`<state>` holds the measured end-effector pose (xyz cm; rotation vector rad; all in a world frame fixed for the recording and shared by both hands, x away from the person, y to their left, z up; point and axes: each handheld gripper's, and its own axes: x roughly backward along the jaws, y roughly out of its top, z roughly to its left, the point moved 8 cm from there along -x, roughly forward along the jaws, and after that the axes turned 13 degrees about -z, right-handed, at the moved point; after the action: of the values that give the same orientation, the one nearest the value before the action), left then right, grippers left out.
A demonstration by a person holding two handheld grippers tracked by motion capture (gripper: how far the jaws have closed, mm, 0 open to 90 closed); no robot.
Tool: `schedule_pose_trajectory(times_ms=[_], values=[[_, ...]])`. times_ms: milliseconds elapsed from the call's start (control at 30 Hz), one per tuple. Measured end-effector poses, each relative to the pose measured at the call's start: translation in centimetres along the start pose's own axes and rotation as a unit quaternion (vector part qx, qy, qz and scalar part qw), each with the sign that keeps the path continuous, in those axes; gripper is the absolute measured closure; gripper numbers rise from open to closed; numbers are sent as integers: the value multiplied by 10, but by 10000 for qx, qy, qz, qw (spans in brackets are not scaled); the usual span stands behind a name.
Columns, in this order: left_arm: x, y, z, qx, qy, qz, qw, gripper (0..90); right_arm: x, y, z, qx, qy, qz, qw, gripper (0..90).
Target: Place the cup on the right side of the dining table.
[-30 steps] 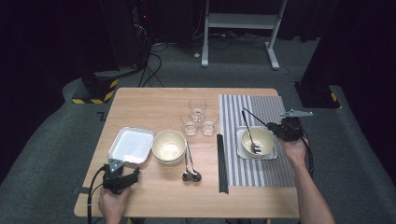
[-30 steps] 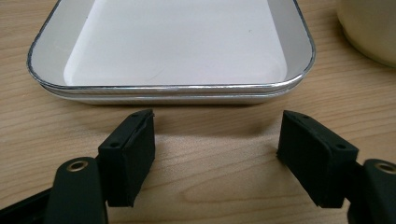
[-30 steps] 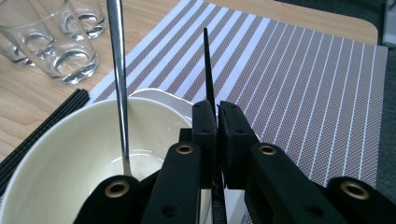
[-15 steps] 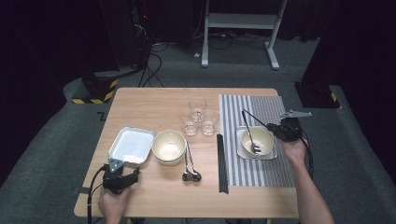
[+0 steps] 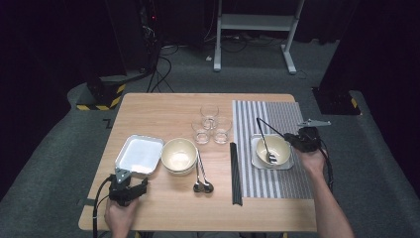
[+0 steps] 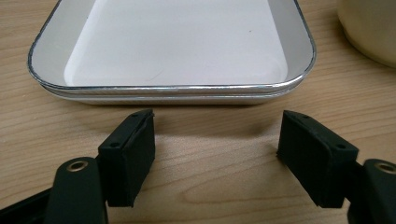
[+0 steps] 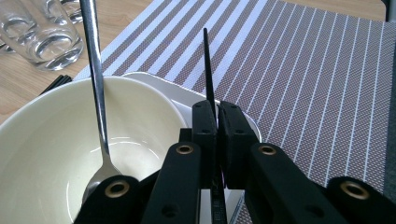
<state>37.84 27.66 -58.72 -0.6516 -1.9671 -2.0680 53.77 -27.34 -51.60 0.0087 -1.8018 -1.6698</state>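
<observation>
The right gripper (image 7: 216, 116) has its jaws pressed together on a thin black chopstick (image 7: 207, 65), which sticks up from between the pads over the striped placemat (image 7: 317, 70). In the high view the chopstick (image 5: 270, 128) slants up and left from the right gripper (image 5: 293, 140), crossing above the cream bowl (image 5: 282, 148) that sits on a small square plate (image 5: 255, 161) on the placemat. A metal spoon (image 7: 95, 84) leans inside that bowl, its head on the bottom.

The left gripper (image 6: 217, 140) rests low over the wooden table (image 6: 210, 186) with its jaws wide apart and nothing between them, just short of the near rim of a white enamel tray (image 6: 173, 88).

The grip is the weak point, I judge: the stick is held near one end, so it could pivot or slide between the pads. Swung carelessly, its free end could knock the spoon handle or the drinking glasses (image 5: 210, 126) nearby. A second bowl (image 5: 179, 154), two spoons (image 5: 202, 186) and more black chopsticks (image 5: 236, 173) lie mid-table.
</observation>
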Motion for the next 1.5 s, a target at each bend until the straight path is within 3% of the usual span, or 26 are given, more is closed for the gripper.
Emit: schedule_pose_trajectory(times_ms=[1333,1500], values=[[0,0,0,-1,10,-2,10000,275,-4,-13,-11,-81,95,192,9997,860],[0,0,0,11,11,-9,10000,275,-6,-17,-10,9,115,301,9995,860]])
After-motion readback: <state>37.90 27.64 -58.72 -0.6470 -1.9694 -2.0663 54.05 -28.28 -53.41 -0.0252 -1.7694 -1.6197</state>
